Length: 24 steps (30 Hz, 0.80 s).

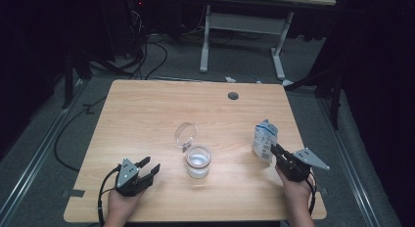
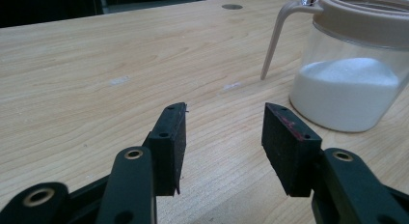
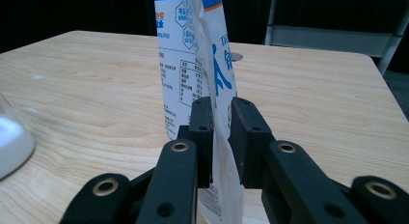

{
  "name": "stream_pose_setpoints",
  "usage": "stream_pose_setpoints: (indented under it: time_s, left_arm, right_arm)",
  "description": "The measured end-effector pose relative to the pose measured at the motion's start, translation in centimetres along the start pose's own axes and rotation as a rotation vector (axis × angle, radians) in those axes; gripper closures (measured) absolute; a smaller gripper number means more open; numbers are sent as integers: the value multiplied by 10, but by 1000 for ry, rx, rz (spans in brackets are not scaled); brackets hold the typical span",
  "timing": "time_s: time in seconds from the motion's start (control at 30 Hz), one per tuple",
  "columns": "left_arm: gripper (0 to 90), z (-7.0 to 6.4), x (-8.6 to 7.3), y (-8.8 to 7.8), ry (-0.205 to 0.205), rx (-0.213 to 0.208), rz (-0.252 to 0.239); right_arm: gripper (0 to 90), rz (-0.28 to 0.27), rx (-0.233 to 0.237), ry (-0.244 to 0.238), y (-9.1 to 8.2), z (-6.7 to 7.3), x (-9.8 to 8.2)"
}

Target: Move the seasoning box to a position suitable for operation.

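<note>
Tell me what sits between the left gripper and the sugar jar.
Nothing: in the left gripper view, bare table runs from the open left gripper to the jar.

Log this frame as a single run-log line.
left gripper: open, nothing held | right gripper: jaws around pouch | jar: lid open, white powder inside

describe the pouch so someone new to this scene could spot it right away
On the wooden table, look to the right edge, past the clear jar of white powder in the middle. The pouch stands upright between the right gripper jaws; it is the one white, blue-printed thing there.
</note>
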<state>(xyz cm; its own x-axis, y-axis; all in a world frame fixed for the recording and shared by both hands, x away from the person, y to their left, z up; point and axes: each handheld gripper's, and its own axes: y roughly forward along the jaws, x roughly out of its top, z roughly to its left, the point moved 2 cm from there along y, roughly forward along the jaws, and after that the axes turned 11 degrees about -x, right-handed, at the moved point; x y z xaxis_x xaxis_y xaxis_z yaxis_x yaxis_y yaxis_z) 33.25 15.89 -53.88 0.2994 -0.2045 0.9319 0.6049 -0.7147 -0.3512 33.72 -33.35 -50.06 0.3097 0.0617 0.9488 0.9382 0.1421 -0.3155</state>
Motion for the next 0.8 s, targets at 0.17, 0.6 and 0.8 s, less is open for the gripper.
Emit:
stream_pose_setpoints:
  time_s: [0.17,0.6,0.8]
  left_arm:
    - [517,0,0,0,1,0,3]
    - [518,0,0,0,1,-1,4]
    - [519,0,0,0,3,-2,6]
  right_arm:
    - [774,1,0,0,2,2,1]
    - [666,9,-1,2,4,5,3]
    - [625,12,-8,6,4,4,3]
